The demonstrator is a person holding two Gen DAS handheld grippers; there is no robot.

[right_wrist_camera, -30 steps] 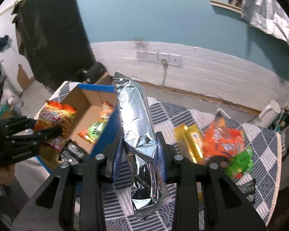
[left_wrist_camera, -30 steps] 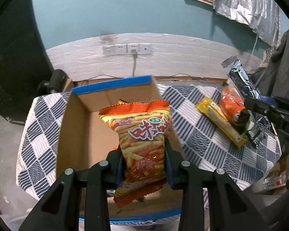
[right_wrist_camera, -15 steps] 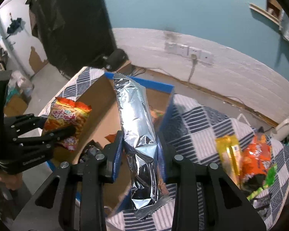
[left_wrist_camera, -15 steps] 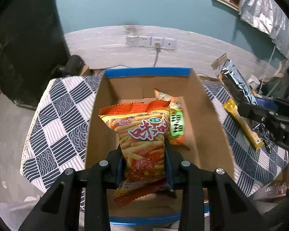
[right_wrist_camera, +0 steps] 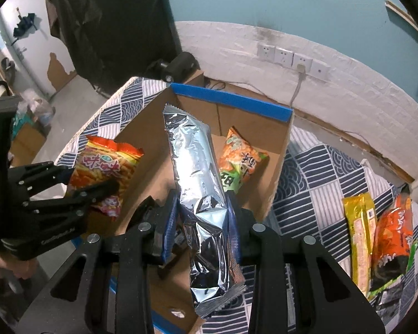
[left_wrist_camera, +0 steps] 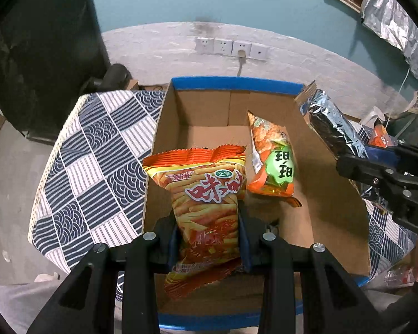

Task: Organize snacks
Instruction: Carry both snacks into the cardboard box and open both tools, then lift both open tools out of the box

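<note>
My left gripper (left_wrist_camera: pixel 209 225) is shut on an orange bag of fry-shaped snacks (left_wrist_camera: pixel 206 194) and holds it upright over the near left part of the cardboard box (left_wrist_camera: pixel 164 139). My right gripper (right_wrist_camera: pixel 203 217) is shut on a long silver foil packet (right_wrist_camera: pixel 197 178), held upright above the box (right_wrist_camera: pixel 278 167). Both show in the other view: the left gripper (right_wrist_camera: pixel 80 183) with the orange bag (right_wrist_camera: pixel 106 167), the right gripper (left_wrist_camera: pixel 345 161) with the foil packet (left_wrist_camera: pixel 331 128). An orange and green snack bag (left_wrist_camera: pixel 273 164) lies inside the box.
The box has blue tape on its rims and stands on a blue and white patterned cloth (left_wrist_camera: pixel 97 161). A yellow snack packet (right_wrist_camera: pixel 359 231) and an orange and black bag (right_wrist_camera: pixel 393 233) lie on the cloth to the right. Wall sockets (left_wrist_camera: pixel 231 47) sit behind.
Both grippers have moved left and down with their packets, from beside the box to above its inside. The silver packet, earlier over the cloth, now hangs over the box.
</note>
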